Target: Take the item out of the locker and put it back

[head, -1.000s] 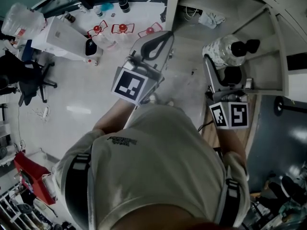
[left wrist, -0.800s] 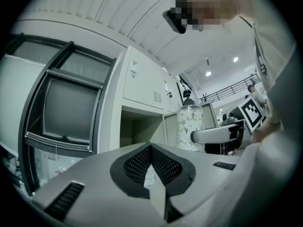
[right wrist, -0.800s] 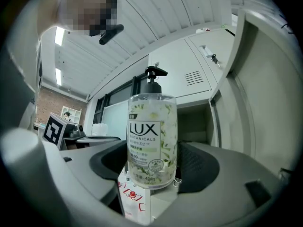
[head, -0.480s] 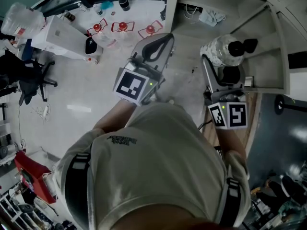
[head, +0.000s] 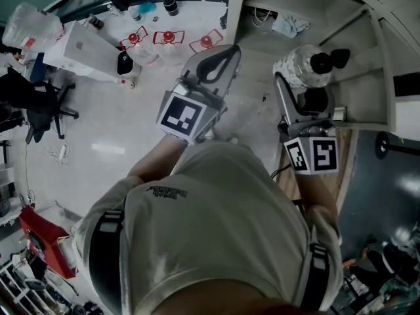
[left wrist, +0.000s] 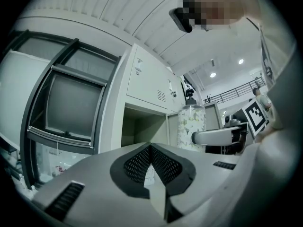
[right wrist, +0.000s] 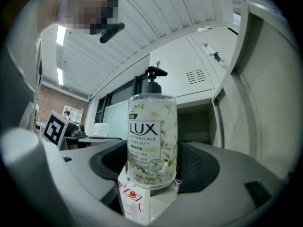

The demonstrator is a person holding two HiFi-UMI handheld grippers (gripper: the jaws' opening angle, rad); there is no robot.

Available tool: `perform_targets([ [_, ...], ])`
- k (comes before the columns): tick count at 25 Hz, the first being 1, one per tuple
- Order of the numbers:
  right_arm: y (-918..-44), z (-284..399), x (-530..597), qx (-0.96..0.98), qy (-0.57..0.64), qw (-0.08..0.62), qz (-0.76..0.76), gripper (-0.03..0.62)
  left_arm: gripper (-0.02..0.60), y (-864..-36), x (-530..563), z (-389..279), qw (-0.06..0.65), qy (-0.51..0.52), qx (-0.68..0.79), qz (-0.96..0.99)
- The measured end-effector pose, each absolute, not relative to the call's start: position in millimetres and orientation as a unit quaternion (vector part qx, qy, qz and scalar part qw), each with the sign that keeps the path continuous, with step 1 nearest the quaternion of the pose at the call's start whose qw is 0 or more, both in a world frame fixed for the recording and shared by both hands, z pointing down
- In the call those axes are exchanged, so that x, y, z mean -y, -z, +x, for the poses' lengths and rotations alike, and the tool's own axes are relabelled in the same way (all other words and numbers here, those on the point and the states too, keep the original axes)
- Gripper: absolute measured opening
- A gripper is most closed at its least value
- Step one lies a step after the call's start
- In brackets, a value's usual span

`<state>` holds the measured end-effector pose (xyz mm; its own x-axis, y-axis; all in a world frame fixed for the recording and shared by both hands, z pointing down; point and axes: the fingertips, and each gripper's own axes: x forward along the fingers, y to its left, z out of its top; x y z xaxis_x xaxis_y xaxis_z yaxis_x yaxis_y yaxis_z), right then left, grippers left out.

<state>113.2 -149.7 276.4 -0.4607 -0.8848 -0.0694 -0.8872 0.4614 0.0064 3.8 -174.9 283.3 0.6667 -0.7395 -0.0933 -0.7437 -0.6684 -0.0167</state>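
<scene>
Though unreadable overhead, the bottle (right wrist: 152,141) reads LUX in right gripper view.

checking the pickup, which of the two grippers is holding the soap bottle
The right gripper: its jaws clamp the Lux pump bottle, while the left gripper is shut on nothing.

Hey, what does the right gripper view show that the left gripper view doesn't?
Only the right gripper view: the soap bottle close up, its LUX label readable, held between the jaws of the right gripper.

Only the left gripper view: the left gripper, its jaws together with nothing between them, and the bottle seen from the side with one right jaw across it.

Both: the bottle with its black pump, and the open locker compartment behind it.
</scene>
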Motion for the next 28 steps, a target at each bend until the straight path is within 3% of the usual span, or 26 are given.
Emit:
perform_targets([
  [15,-251.6,114.9,237.6,-0.837,-0.034,0.034,-0.544,0.328,0.011,-258.2,221.3,18.2,0.06,-0.042,-0.4,-0.914],
  [28,-283.1,147.2,315.6,-0.802,0.011,0.012,-0.597,0.328,0.011,-277.7,255.9,22.7,0.036,-0.022,-0.397,-0.917],
])
